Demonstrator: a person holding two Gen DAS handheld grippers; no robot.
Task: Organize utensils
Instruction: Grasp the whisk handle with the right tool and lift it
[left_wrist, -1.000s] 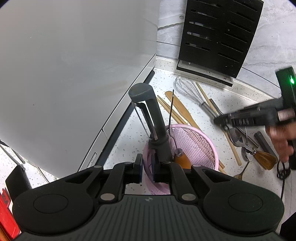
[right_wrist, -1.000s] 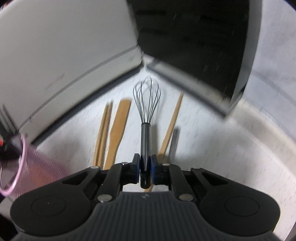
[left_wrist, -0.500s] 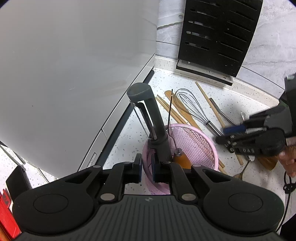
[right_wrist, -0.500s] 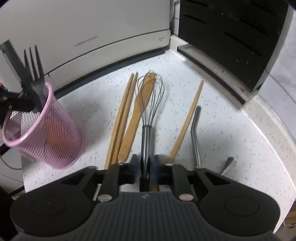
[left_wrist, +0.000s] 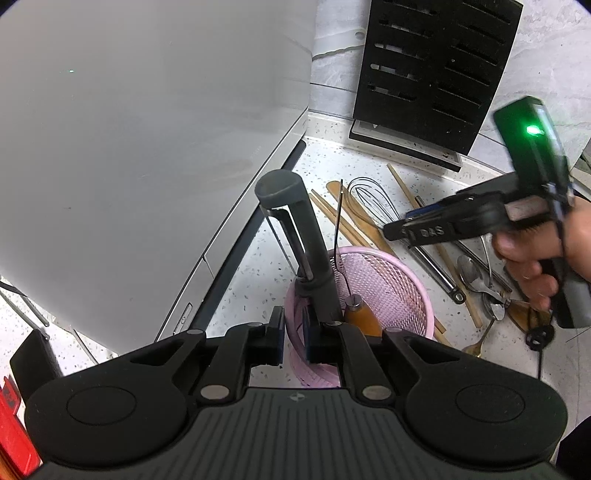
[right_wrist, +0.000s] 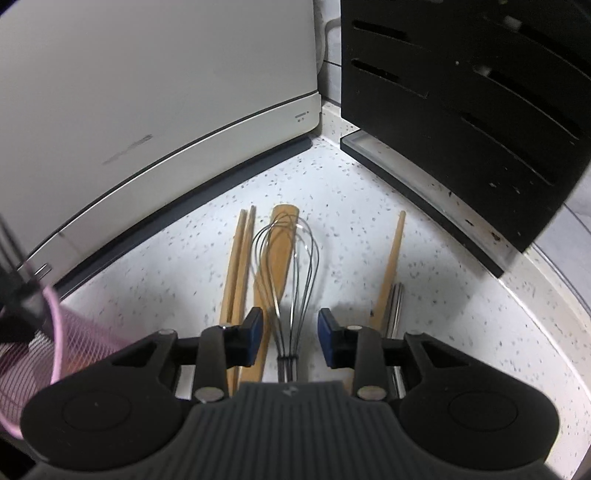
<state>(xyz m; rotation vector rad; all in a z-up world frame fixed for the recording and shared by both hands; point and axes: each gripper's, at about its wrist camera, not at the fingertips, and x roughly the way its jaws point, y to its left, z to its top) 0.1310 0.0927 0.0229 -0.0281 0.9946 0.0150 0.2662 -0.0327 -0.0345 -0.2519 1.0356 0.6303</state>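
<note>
My left gripper is shut on the rim of a pink mesh basket, which holds a dark fork-like utensil and a wooden-handled tool. My right gripper is open and empty, just above the wire whisk, which lies on the speckled counter across a wooden spatula. The right gripper also shows in the left wrist view, over the whisk. Chopsticks lie left of the spatula. The basket's edge shows at the left of the right wrist view.
A white appliance stands at the back left and a black slotted rack at the back right. Another chopstick, a metal straw and spoons lie on the counter right of the whisk.
My right gripper carried the whisk toward the basket, then opened and let it go on the counter across the spatula. My left gripper has kept hold of the basket.
</note>
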